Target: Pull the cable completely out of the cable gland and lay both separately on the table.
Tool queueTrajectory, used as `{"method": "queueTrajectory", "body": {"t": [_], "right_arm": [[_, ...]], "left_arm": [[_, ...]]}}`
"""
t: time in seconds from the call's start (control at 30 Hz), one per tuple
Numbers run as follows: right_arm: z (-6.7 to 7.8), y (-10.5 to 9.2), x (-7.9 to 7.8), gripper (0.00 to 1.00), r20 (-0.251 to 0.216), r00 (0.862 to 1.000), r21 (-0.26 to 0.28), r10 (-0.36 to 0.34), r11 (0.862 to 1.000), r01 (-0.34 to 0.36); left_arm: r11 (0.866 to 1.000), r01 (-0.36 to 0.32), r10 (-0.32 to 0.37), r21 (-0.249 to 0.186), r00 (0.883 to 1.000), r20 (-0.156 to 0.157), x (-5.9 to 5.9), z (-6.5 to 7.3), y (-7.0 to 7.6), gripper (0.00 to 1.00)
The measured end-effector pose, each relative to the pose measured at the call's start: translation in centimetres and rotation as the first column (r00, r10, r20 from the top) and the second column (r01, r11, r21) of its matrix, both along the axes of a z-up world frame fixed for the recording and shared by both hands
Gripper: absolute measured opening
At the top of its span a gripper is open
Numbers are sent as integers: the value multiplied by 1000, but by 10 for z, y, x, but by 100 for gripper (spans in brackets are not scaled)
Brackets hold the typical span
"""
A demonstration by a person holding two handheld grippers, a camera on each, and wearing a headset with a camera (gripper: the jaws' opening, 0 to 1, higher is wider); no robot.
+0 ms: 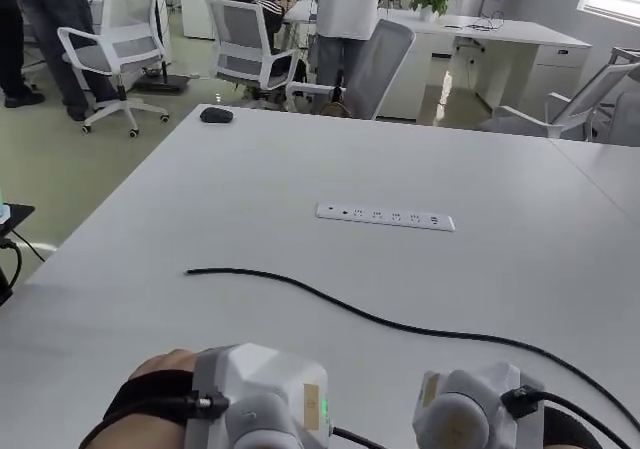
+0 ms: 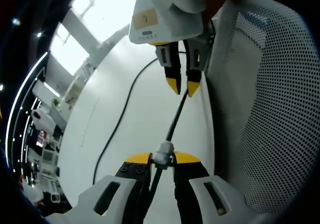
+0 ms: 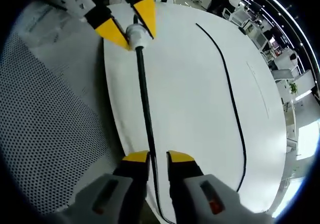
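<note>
At table [image 1: 300, 159] edge, left gripper [image 2: 162, 160] tight on gland [image 3: 134, 33], right gripper [image 3: 158, 158] tight on cable [image 3: 143, 94], tail off-frame.

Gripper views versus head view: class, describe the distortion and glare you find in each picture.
Left gripper view: the fisheye bows the table edge, and the upper left is blown out white. Right gripper view: the table bulges into an oval, yet the cable and gland look sharp. Head view: lines run straight, and light on the table is even.
</note>
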State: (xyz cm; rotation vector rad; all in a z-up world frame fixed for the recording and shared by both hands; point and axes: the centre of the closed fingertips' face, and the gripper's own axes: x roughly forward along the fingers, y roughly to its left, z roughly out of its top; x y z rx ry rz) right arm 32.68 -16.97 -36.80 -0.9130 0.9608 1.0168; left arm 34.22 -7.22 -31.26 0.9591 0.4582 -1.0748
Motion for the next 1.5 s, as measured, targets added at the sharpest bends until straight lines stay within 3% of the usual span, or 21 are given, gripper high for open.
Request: {"method": "queueTrajectory", "body": {"t": [0.07,0.2,0.47,0.57,0.63,0.73,0.93,1.07,1.13,1.27,1.37,1.5], "right_arm": [[2,8,-5,12,-23,1000,37,-3,999,4],[15,32,-4,17,-11,1000,169,25,985,-23],[49,64,3,18,110,991,340,72,935,-106],[54,68,2,15,107,992,371,70,923,-105],[54,67,2,4,118,990,359,78,926,-115],[53,66,4,3,127,989,355,73,928,-114],[42,52,10,3,118,992,286,46,955,-78],[27,32,12,3,102,995,172,21,984,-39],[22,24,12,3,85,996,136,6,991,-17],[15,11,13,3,62,997,94,-38,995,32],[8,-6,15,3,65,996,10,-62,998,61],[2,-17,14,3,46,995,-35,-84,996,86]], "left_arm": [[1000,4,-4,0,1000,0,0,0,-1,18],[1000,6,-6,-4,1000,0,-1,1,-2,18],[999,12,-11,-37,1000,14,0,9,-6,18],[998,27,-26,-49,999,21,-1,10,-9,18],[998,31,-30,-52,999,24,-1,10,-10,18],[998,20,-19,-57,1000,25,1,10,-8,18],[999,0,1,-51,1000,29,4,10,-3,18],[999,-11,13,-49,999,35,6,11,-2,18],[999,-15,17,-51,999,35,7,12,-2,18],[998,-17,19,-54,999,37,8,12,-2,18],[998,-20,22,-55,999,39,8,13,-2,18],[998,-24,27,-56,999,40,9,13,-1,18]]}}
